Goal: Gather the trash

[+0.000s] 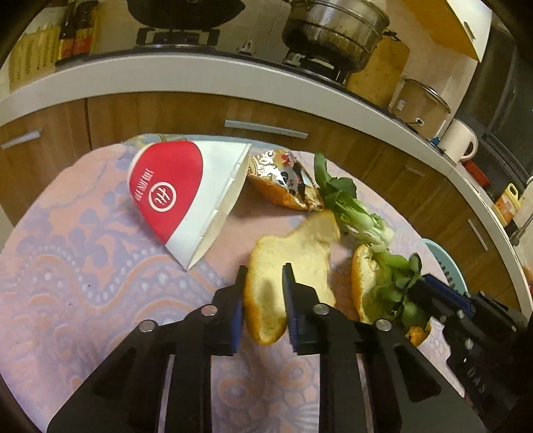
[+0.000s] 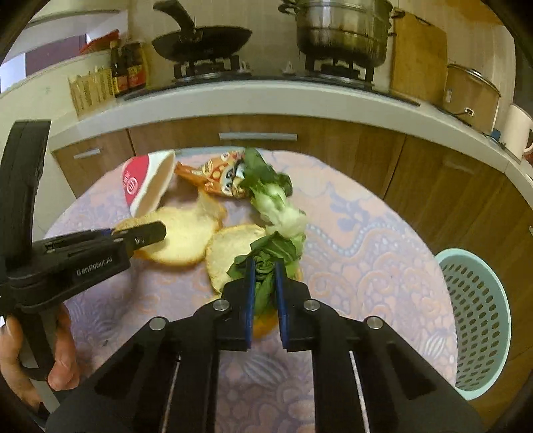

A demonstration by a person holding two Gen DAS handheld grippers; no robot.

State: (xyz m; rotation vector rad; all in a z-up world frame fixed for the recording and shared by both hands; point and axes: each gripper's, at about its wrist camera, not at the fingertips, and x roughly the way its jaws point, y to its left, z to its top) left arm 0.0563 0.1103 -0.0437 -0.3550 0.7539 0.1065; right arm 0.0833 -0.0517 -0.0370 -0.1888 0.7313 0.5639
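On the patterned tablecloth lie a red-and-white paper cup [image 1: 170, 196] on its side, a crumpled foil snack wrapper [image 1: 283, 181], two bread pieces and bok choy leaves. My left gripper [image 1: 265, 271] is shut on the larger bread piece [image 1: 293, 253], its jaws on either side of its near end. My right gripper [image 2: 265, 266] is shut on the dark bok choy leaf [image 2: 269, 253] that lies over the second bread piece [image 2: 230, 249]. A paler bok choy stalk [image 2: 276, 206] lies just beyond. The left gripper also shows in the right wrist view [image 2: 140, 236].
A light blue perforated basket [image 2: 476, 319] stands off the table's right edge. Behind the table runs a wooden cabinet front [image 2: 256, 146] under a counter with a stove, a frying pan [image 2: 203, 40], a steel pot [image 2: 343, 30] and sauce bottles [image 2: 128, 70].
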